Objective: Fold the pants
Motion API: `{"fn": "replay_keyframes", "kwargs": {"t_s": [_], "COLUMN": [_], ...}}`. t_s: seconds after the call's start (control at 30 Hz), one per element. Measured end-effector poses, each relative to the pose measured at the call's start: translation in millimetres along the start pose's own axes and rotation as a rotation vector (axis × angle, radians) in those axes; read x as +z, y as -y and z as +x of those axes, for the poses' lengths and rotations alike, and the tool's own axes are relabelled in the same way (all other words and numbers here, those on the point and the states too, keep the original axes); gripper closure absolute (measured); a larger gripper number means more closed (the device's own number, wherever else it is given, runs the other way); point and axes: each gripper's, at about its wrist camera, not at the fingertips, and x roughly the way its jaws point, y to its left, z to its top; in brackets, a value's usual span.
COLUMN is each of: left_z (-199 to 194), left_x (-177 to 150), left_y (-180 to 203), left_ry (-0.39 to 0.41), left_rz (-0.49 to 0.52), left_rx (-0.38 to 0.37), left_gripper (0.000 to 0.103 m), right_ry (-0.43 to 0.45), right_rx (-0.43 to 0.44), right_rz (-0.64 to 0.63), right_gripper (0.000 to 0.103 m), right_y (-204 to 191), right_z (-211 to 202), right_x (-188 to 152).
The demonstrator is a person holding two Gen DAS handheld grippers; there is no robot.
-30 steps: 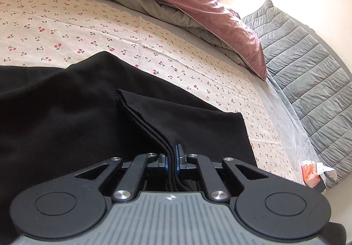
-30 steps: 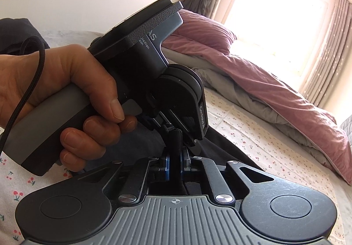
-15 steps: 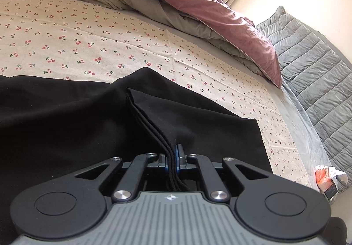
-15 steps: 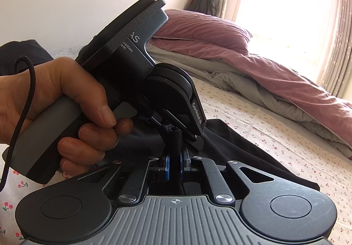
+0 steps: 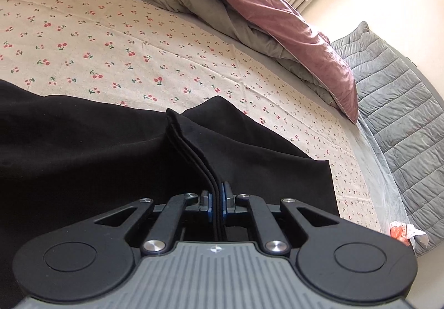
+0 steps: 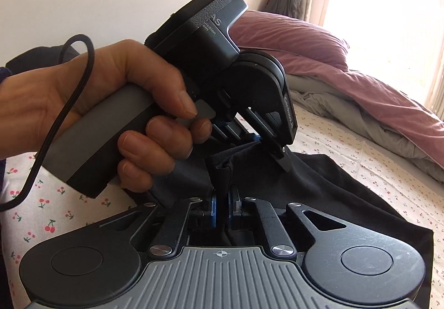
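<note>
Pants [image 5: 83, 156]: black, spread across the cherry-print bed sheet [image 5: 111, 39], with one part lifted off the sheet where both grippers hold it; the rest lies flat.
Left gripper [image 5: 217, 202]: closed on a stack of several layers of the pants' edge, seen as thin parallel lines running into the jaws. Pinching all layers together likely keeps the fold aligned while it is carried.
Right gripper [image 6: 221, 205]: closed on a bunched black corner of the pants, just beside the left gripper's hold.
Left hand [image 6: 111, 103]: wrapped round the grey handle, in the right wrist view, with a black cord [image 6: 55, 120] looping past the wrist.
Spacing: the 2 grips sit close together, so the cloth between them is short and crumpled rather than taut.
Step in hand: judged as carrying a held edge over the flat part to lay a fold.
Free space: open sheet lies ahead; the pink-and-grey duvet [image 5: 263, 12] is pushed back toward the window, well apart from the pants.
Risk: layers may slip unevenly on release.
</note>
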Motion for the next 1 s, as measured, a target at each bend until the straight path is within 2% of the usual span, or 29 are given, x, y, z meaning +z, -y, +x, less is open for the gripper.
{"fn": "replay_keyframes", "kwargs": {"t_s": [0.07,0.17,0.33,0.47,0.7,0.83,1.0], "left_z": [5.0,3.7,-13.7,-22.3,-39.0,-54.1,-62.1], "left_x": [0.5,0.5,9.5,16.5,24.8,30.5,33.1], "left_y": [-8.6,-8.3,10.2,14.9,-12.0,-25.6,-33.7], "left_ry": [-0.004,0.016,0.080,0.086,0.106,0.138,0.148], "left_rz": [-0.023,-0.006,0.063,0.100,0.105,0.110,0.147], "left_rx": [0.037,0.070,0.045,0.079,0.132,0.152,0.211], "left_gripper": [0.096,0.097,0.097,0.097,0.097,0.097,0.097], "right_ry": [-0.007,-0.004,0.018,0.022,0.051,0.064,0.064], "right_rx": [0.002,-0.001,-0.014,-0.016,0.000,0.032,0.071], "right_rz": [0.004,-0.001,-0.001,0.034,0.110,0.186,0.233], "right_gripper": [0.096,0.096,0.096,0.096,0.096,0.096,0.096], "right_y": [-2.5,-2.7,-4.4,-8.3,-22.6,-26.3,-40.1], "right_z": [3.8,9.4,5.3,10.1,24.0,36.1,51.0], "right_x": [-0.3,2.3,4.7,9.0,25.9,38.2,49.7]}}
